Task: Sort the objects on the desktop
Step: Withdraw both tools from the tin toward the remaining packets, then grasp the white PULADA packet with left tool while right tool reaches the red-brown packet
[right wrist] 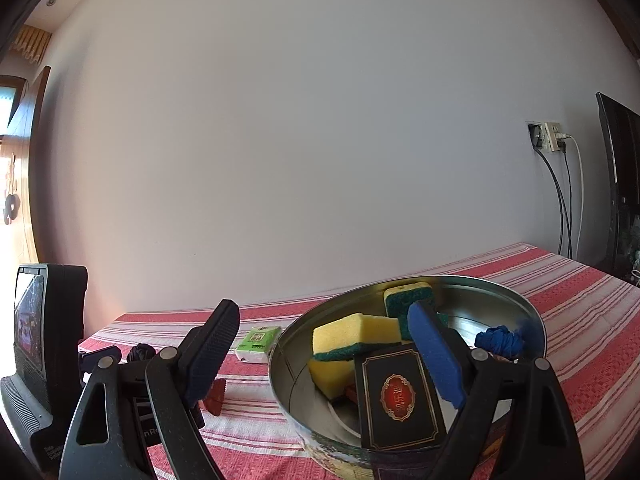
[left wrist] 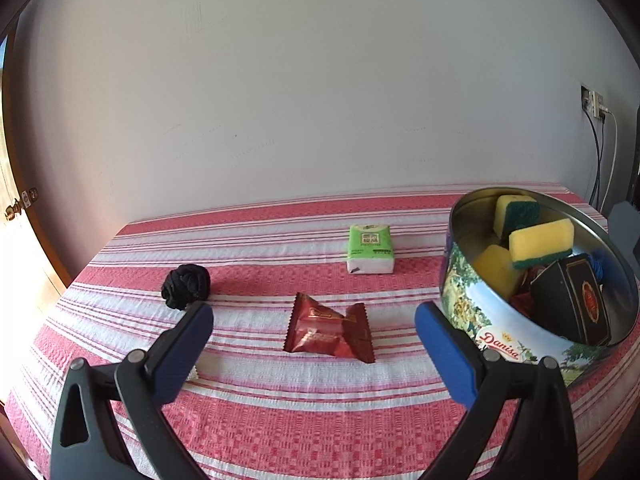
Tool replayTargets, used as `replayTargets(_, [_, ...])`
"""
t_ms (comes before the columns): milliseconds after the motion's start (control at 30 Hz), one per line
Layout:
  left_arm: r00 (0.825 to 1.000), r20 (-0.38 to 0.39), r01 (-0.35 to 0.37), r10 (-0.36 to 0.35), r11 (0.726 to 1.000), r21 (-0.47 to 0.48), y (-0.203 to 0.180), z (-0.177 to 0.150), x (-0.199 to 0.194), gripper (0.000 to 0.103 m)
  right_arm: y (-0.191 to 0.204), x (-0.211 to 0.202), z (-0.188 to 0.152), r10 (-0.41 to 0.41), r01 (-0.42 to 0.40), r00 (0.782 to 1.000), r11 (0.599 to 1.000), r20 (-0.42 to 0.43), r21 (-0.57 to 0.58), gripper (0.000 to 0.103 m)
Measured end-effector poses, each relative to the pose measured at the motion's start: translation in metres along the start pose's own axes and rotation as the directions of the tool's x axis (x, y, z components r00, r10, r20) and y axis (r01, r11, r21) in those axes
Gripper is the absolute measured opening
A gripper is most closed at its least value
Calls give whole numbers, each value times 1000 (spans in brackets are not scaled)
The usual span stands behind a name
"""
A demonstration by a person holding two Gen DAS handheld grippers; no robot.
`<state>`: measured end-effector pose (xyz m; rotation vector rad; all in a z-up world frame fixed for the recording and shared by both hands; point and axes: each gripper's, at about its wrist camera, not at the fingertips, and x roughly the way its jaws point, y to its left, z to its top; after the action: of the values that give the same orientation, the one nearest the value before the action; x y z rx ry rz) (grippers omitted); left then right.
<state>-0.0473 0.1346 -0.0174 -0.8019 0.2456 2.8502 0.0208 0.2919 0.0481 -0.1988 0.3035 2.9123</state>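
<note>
While the left gripper (left wrist: 314,312) hangs spread and empty over the red candy packet (left wrist: 330,330), right gripper (right wrist: 324,312) gapes empty above the cookie tin (right wrist: 288,396)

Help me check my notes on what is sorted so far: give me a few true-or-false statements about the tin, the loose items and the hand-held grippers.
1. The tin holds yellow sponges. True.
2. The red packet lies inside the tin. False: it lies on the striped cloth, in front of the left hand-held gripper.
3. The green tissue pack is on the cloth, outside the tin. True.
4. The left hand-held gripper is shut on the black hair tie. False: its jaws are open and empty, and the tie lies on the cloth.
5. The right hand-held gripper grips the black box. False: its jaws are open, and the box leans in the tin.
</note>
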Motion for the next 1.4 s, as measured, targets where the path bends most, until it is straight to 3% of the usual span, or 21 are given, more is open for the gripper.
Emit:
replayTargets(567, [994, -55, -103, 99, 992, -71, 77, -17, 13, 102, 66, 3, -17, 147, -151, 986, 987, -73, -52, 88])
replayTargets(933, [973, -138, -203, 187, 973, -112, 159, -38, 20, 102, 97, 9, -27, 209, -220, 970, 971, -120, -89, 88])
replayTargets(1033, [970, -170, -198, 175, 971, -131, 172, -40, 25, 102, 105, 11, -31, 232, -248, 961, 964, -152, -99, 88])
replayTargets(1167, [973, -211, -125, 97, 984, -124, 166, -37, 46, 102, 113, 12, -36, 239, -263, 955, 957, -176, -124, 88])
replayTargets(1333, [955, -262, -140, 138, 990, 10, 142, -33, 77, 102, 117, 12, -37, 240, -273, 947, 951, -213, -143, 88])
replayTargets(1400, [948, -293, -127, 126, 992, 18, 138, -32, 85, 102, 116, 14, -38, 236, -272, 946, 951, -223, -147, 88])
